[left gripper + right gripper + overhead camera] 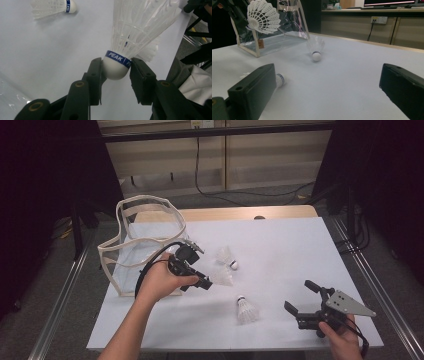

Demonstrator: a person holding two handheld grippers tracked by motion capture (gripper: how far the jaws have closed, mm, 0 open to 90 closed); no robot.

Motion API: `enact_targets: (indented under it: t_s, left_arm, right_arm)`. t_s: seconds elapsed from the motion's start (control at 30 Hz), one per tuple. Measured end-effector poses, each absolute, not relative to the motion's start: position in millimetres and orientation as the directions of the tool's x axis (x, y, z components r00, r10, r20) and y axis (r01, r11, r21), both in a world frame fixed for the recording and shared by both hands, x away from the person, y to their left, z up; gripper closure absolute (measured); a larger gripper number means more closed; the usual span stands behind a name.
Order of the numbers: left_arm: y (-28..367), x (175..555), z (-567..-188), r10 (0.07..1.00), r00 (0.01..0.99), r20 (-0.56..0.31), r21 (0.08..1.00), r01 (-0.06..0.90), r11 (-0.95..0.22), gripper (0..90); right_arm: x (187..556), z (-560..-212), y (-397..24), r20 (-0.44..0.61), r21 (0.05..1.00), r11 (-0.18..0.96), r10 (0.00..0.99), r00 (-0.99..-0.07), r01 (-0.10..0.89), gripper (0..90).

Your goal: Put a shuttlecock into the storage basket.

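Nearest the person, right gripper (pixel 300 299) rests low at the table's (pixel 280 235) front edge, jaws spread wide, nothing between, likely waiting its turn by the shuttlecock lying on its side (pixel 246 310). Mid-table, left gripper (pixel 115 72) pinches the held shuttlecock (pixel 117 68) by its cork, feathers pointing away, probably for dropping into the clear bag (pixel 140 240) just beside; a third shuttlecock (pixel 226 256) lies farther back.

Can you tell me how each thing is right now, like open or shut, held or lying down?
Left gripper: shut on the held shuttlecock's white cork.
Held shuttlecock: lifted off the table, feathers pointing away from the gripper.
Right gripper: open, nothing in it.
Far shuttlecock: lying on the table.
Near shuttlecock: lying on the table.
Clear bag: standing, top open.
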State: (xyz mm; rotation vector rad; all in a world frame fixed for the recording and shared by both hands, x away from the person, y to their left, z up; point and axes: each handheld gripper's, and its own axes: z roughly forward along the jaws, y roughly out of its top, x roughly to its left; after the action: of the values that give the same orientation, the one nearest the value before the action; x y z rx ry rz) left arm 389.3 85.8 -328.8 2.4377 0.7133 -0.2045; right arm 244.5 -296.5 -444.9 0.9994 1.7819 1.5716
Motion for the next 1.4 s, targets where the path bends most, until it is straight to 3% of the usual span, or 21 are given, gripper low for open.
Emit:
enact_targets:
  t_s: [1.4]
  left_arm:
    - [81.9, 406.1, -300.9, 0.48, 0.827, -0.294, 0.486, 0.561, -0.67, 62.9]
  right_arm:
    - [245.2, -445.2, -296.8, 0.066, 0.984, 0.04, 0.819, -0.571, 0.171, 0.4]
